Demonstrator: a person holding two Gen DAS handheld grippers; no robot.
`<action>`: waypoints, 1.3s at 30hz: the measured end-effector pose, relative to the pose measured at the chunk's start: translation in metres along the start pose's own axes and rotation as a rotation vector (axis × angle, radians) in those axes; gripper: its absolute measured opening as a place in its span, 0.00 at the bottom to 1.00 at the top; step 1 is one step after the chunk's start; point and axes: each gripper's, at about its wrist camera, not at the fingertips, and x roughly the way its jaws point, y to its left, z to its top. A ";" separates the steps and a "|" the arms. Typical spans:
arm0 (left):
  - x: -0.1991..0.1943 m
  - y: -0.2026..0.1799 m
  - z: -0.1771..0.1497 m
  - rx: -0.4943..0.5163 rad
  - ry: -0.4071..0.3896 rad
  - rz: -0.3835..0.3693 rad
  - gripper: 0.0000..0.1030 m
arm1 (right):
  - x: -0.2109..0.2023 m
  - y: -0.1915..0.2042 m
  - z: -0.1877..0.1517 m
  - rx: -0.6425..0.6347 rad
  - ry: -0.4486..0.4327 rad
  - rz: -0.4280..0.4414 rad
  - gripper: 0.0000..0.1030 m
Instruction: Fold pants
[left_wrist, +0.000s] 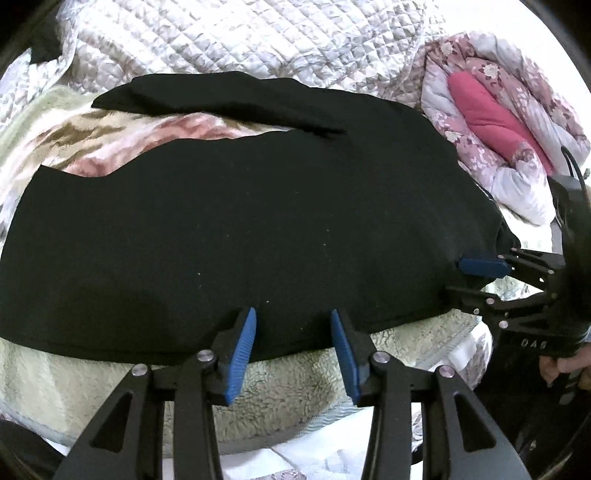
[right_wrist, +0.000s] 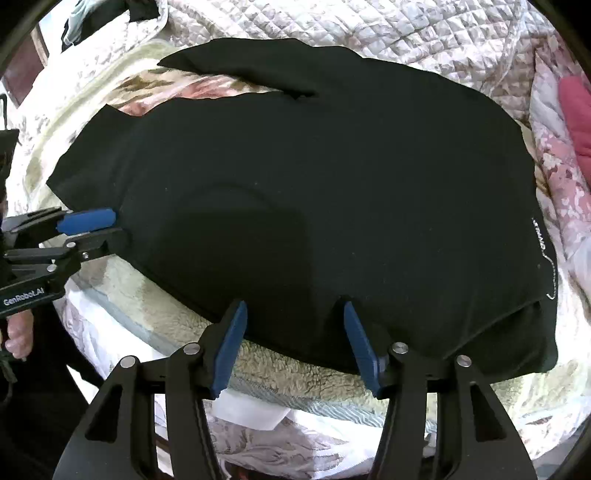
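Black pants (left_wrist: 240, 229), both tools spread wide

Setting: home bedroom. Evidence: bed surface layered with quilted floral bedspread (left_wrist: 258, 33), fleece blanket (left_wrist: 291, 398), bundled pink-flowered comforter (left_wrist: 517, 122), white sheet (right_wrist: 251, 410).

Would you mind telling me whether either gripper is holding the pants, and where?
Neither: the left gripper and right gripper are open at the near edge of the black pants.

Light: bright, even daylight | Glare: whites blown out at far rims | Shadows: soft | Focus: sharp centre | Edges: heavy fisheye bending, black vignette corners
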 end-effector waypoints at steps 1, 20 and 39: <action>-0.001 -0.002 0.000 0.001 0.000 0.007 0.43 | -0.004 -0.001 0.001 0.019 -0.009 0.013 0.54; -0.038 0.008 0.052 -0.003 -0.151 0.140 0.43 | -0.034 -0.028 0.021 0.127 -0.144 0.034 0.58; -0.020 0.027 0.096 0.021 -0.153 0.144 0.44 | -0.023 -0.049 0.071 0.065 -0.177 -0.006 0.58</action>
